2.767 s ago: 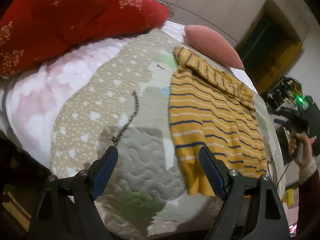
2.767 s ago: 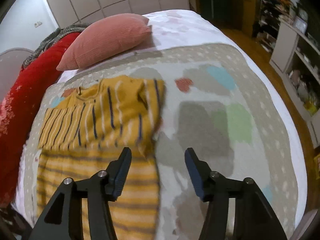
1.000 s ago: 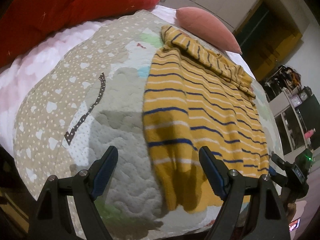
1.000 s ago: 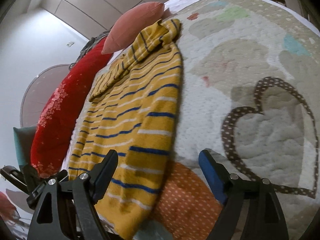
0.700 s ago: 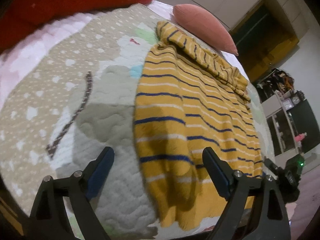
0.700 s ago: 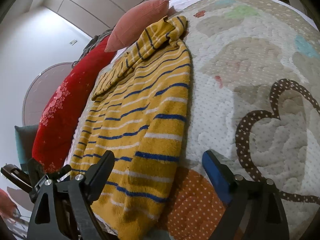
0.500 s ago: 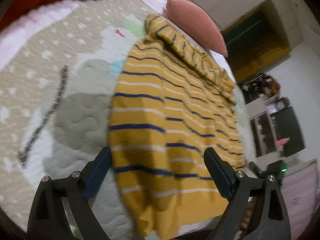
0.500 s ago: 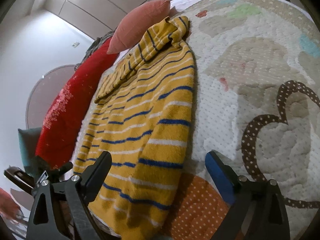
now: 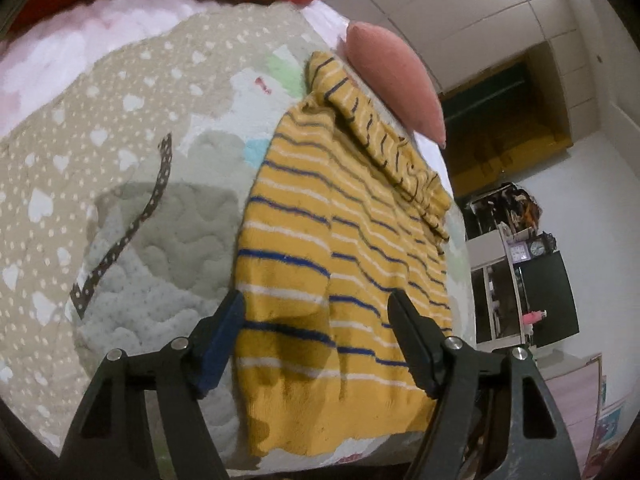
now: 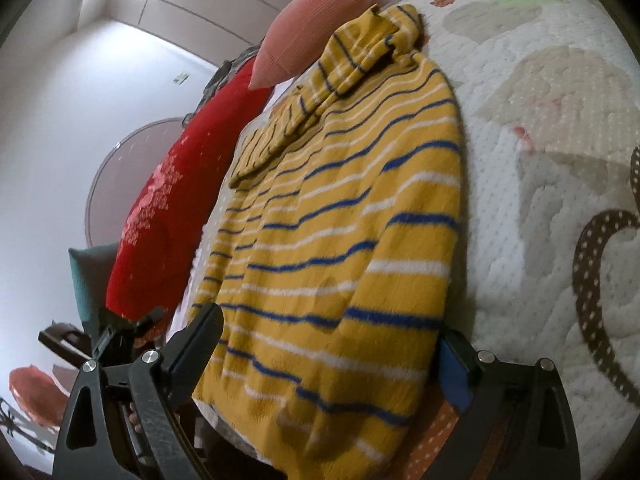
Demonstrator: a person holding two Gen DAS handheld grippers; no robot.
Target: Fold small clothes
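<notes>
both claws pointed down at a slant toward the near end of the bed. the left claw hung over the bottom hem of the yellow striped sweater. its jaws were closing, with the hem's left corner between them, but the pads did not press on it. the right claw was spread wide, one finger on each side of the sweater's bottom right part, and it held nothing. the sweater lay flat on the quilt, sleeves folded across its top. a pink pillow sat just past the collar, and a red pillow lay off to the side.
</notes>
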